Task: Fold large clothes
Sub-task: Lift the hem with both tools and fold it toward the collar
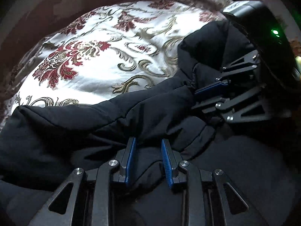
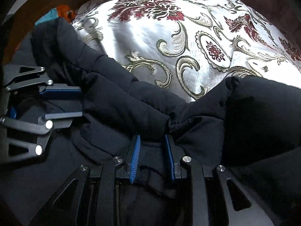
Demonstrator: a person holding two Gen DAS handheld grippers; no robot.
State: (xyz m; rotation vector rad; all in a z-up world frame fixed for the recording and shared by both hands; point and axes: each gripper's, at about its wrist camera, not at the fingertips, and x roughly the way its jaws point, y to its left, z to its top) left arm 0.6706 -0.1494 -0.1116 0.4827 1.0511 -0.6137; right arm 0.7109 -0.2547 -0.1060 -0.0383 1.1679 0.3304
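Observation:
A black puffy jacket (image 1: 94,116) lies along the near edge of a bed, with a padded sleeve (image 2: 122,98) running across both views. My left gripper (image 1: 148,145) points steeply down, and its blue pads (image 1: 130,156) are closed on a fold of the jacket. In the right wrist view the left gripper (image 2: 81,103) sits at the far left, clamping the sleeve. My right gripper (image 2: 152,141) is shut on bunched jacket fabric beside the gathered cuff (image 2: 171,122). The left wrist view shows the right gripper (image 1: 194,100) at the right, biting into the jacket.
The bed carries a shiny white bedspread (image 1: 112,66) with red and olive floral patterns (image 2: 150,33), stretching away beyond the jacket. An orange and teal item (image 2: 62,11) lies off the bed's far left corner. Dark reddish-brown floor (image 1: 37,9) surrounds the bed.

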